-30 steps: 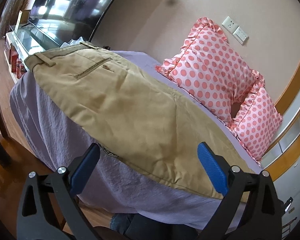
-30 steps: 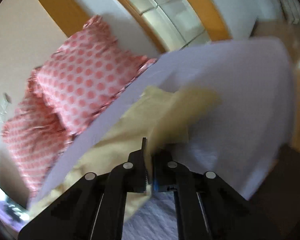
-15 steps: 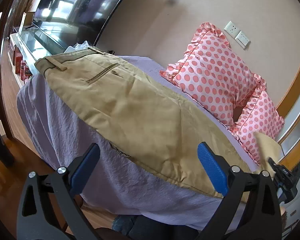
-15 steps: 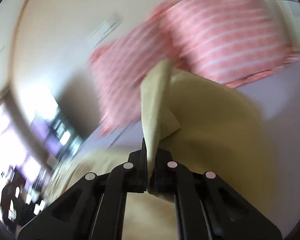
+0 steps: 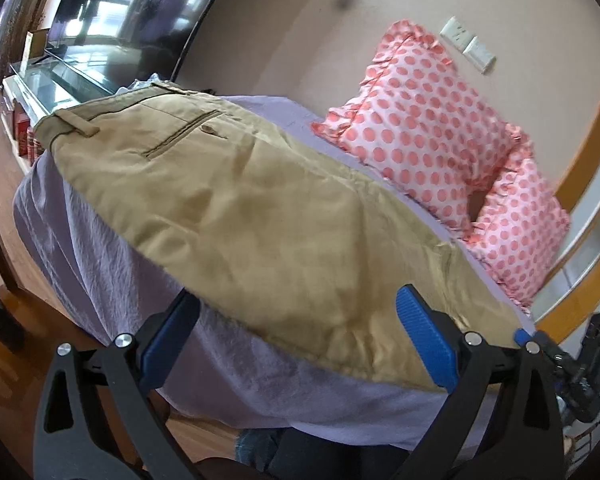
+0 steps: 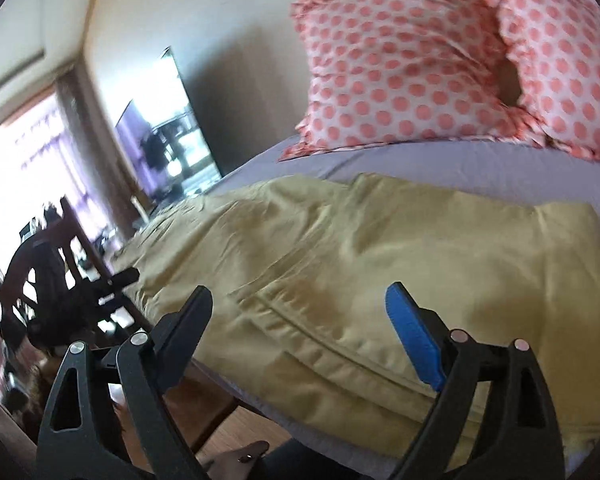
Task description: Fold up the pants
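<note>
Khaki pants (image 5: 260,216) lying lengthwise along the near edge of a bed covered with a lavender sheet (image 5: 100,264), waistband and back pocket at the far end toward the television (image 5: 132,20). Leg end appearing doubled back over itself in the right wrist view (image 6: 420,248), suggesting a first fold laid down, though not certain. Left gripper (image 5: 300,340) hovering just off the bed edge, jaws spread wide, gripping nothing, probably waiting to pin or take the near hem. Right gripper (image 6: 300,320) likewise spread wide and empty above the folded cloth, apparently freeing the fabric to settle flat. Two pink polka-dot pillows (image 6: 440,60) leaning against the wall, apart from the pants, leaving working room.
</note>
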